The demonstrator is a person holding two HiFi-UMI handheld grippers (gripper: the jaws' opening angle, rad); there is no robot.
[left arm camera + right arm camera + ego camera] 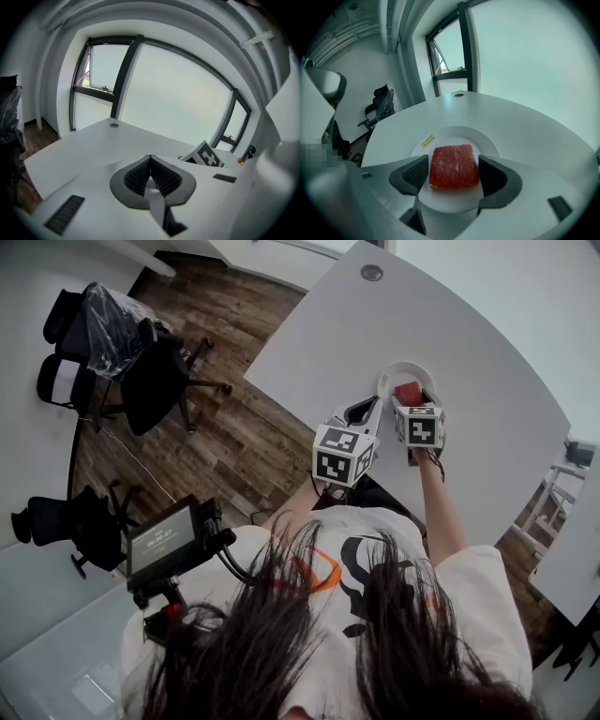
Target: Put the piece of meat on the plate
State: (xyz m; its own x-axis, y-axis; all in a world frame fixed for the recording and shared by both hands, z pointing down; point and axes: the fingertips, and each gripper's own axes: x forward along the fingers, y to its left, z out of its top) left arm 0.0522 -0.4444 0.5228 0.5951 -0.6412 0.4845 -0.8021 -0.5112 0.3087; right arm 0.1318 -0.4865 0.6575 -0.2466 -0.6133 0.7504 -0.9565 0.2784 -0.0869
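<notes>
Head view: looked steeply down past dark hair and a white printed shirt onto a white table (pixel 487 352). Found the plate (pixel 405 369) just right of centre in the upper half, with the red piece of meat (pixel 407 392) lying on it. Showed the right gripper (pixel 413 407) directly below the meat in frame, nearer it than the left gripper (pixel 373 409), just left of the plate. Left gripper view: showed jaws clenched tip to tip on nothing, bare table beyond. Right gripper view: caught the meat at centre frame, flat on the plate, dead ahead between jaws spread apart, one pad each side; could not settle contact at the left pad. Looked a thick, nearly square slab, deep red with pale marbling, no clear long axis. Judged the meat delivered; called only for a straight pull-back.
</notes>
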